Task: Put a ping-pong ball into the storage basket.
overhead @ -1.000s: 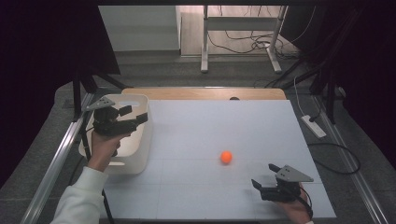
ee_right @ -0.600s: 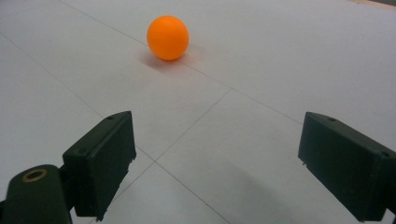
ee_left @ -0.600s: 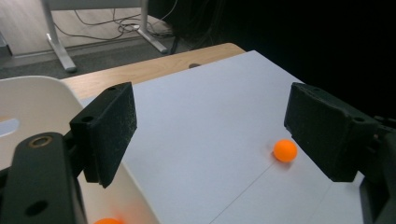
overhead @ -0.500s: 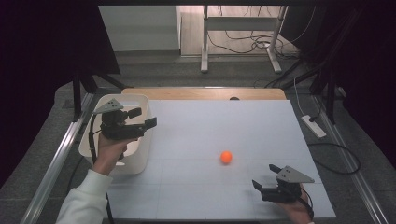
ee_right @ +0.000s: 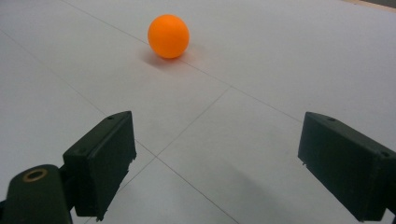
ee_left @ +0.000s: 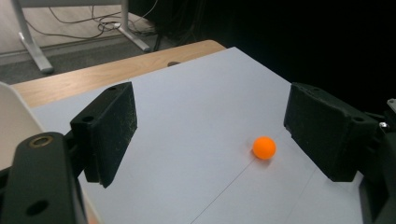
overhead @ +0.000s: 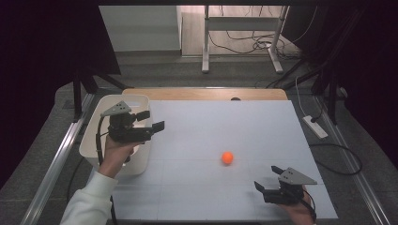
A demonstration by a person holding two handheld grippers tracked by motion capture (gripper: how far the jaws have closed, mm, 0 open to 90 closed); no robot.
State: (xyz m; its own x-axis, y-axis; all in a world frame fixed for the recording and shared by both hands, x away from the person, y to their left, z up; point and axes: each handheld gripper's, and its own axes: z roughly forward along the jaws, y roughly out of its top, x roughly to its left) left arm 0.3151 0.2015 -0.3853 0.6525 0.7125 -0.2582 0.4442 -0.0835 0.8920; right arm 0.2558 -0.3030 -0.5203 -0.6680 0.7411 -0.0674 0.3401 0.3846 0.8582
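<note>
High view places the orange ball (overhead: pixel 227 157) on the bare white bench (overhead: pixel 225 126), nearer my right tongs (overhead: pixel 268 179), spread and empty, than my left tongs (overhead: pixel 151 121), also spread, beside the white bin (overhead: pixel 94 140).

White bin (overhead: pixel 96 140) blocks the left edge — table (overhead: pixel 244 131) beyond lies open.

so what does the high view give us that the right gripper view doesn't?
High view alone: the white bin at the table's left edge, the left gripper held open above it, and the floor cables beyond the table. Right gripper view alone: a close look along the right gripper's open jaws, nothing between them. Both: the orange ball lying free on the white table top.
</note>
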